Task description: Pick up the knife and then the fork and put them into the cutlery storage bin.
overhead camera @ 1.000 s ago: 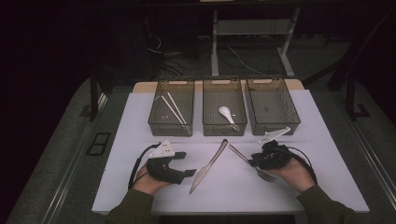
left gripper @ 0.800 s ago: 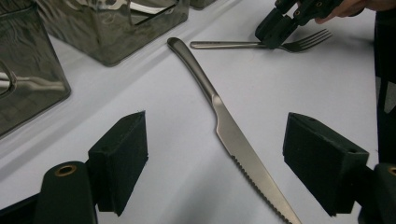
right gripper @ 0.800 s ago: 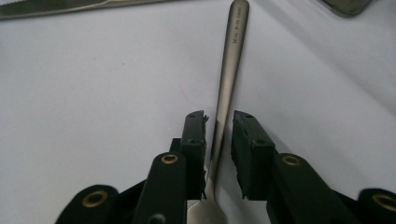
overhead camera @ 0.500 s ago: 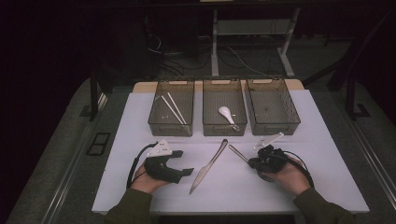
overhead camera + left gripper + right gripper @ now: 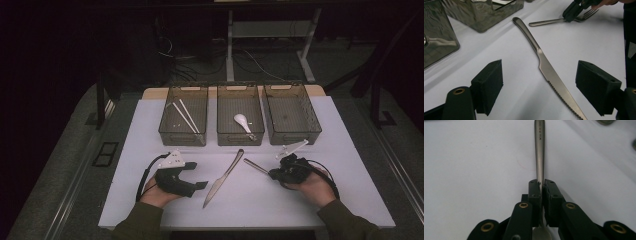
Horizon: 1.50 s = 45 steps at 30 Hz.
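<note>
High view: right gripper (image 5: 272, 173) jaws newly pinching fork (image 5: 256, 166).

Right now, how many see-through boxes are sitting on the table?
3, in a row at the far side of the table: the left box holds chopsticks, the middle box holds a white spoon, and the right box looks empty.

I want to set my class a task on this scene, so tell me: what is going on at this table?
A person is working with cutlery, holding tongs in each hand. The right tongs have just been closing and now pinch a fork by its neck as it lies on the white table. The left tongs stand open either side of a knife, not touching it. Behind stand three bins: one holds chopsticks, the middle a white spoon.
</note>
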{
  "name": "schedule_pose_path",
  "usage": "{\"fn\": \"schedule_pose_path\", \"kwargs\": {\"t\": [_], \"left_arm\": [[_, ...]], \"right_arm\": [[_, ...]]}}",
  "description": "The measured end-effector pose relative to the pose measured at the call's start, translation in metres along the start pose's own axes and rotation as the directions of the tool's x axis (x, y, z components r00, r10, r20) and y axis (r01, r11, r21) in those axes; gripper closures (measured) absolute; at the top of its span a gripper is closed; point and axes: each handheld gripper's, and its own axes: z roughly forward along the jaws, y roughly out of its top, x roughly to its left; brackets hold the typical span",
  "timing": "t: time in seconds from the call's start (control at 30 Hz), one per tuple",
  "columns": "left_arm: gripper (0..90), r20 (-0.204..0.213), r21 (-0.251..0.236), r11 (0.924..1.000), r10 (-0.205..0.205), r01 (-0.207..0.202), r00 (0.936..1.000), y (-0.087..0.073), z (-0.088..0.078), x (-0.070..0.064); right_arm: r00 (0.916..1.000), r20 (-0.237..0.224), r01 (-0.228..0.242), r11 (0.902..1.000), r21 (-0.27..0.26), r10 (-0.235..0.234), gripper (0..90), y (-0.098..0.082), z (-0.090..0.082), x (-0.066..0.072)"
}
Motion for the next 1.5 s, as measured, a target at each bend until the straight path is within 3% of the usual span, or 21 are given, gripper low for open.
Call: {"fn": "schedule_pose_path", "kwargs": {"t": [0.43, 0.67, 0.87, 1.1, 1.33, 1.5], "left_arm": [[20.6, 0.001, -0.002, 1.0, -0.003, 0.003, 1.0, 0.0, 0.0, 0.0], [20.6, 0.001, -0.002, 1.0, -0.01, 0.01, 1.0, 0.0, 0.0, 0.001], [20.5, -0.001, -0.002, 0.9999, -0.012, 0.012, 0.9999, -0.001, 0.0, 0.001], [20.4, -0.003, -0.004, 0.9999, -0.012, 0.012, 0.9999, -0.001, -0.001, 0.002], [20.4, 0.0, -0.003, 0.9999, -0.013, 0.013, 0.9999, -0.001, 0.0, 0.002], [20.4, 0.001, -0.008, 0.9998, -0.016, 0.016, 0.9999, -0.001, -0.001, 0.002]], "right_arm": [[0.999, 0.021, -0.037, 0.9936, -0.107, 0.039, 84.5, 0.002, -0.041, -0.013], [0.9966, 0.051, -0.053, 0.9771, -0.206, 0.065, 84.5, 0.009, -0.075, -0.027], [0.9917, 0.079, -0.077, 0.9615, -0.264, 0.101, 84.6, 0.013, -0.093, -0.044], [0.981, 0.122, -0.105, 0.9412, -0.321, 0.151, 84.6, 0.025, -0.109, -0.068], [0.9649, 0.172, -0.135, 0.9368, -0.323, 0.199, 84.5, 0.04, -0.11, -0.094], [0.9497, 0.206, -0.165, 0.9361, -0.311, 0.236, 84.5, 0.05, -0.1, -0.115]]}}
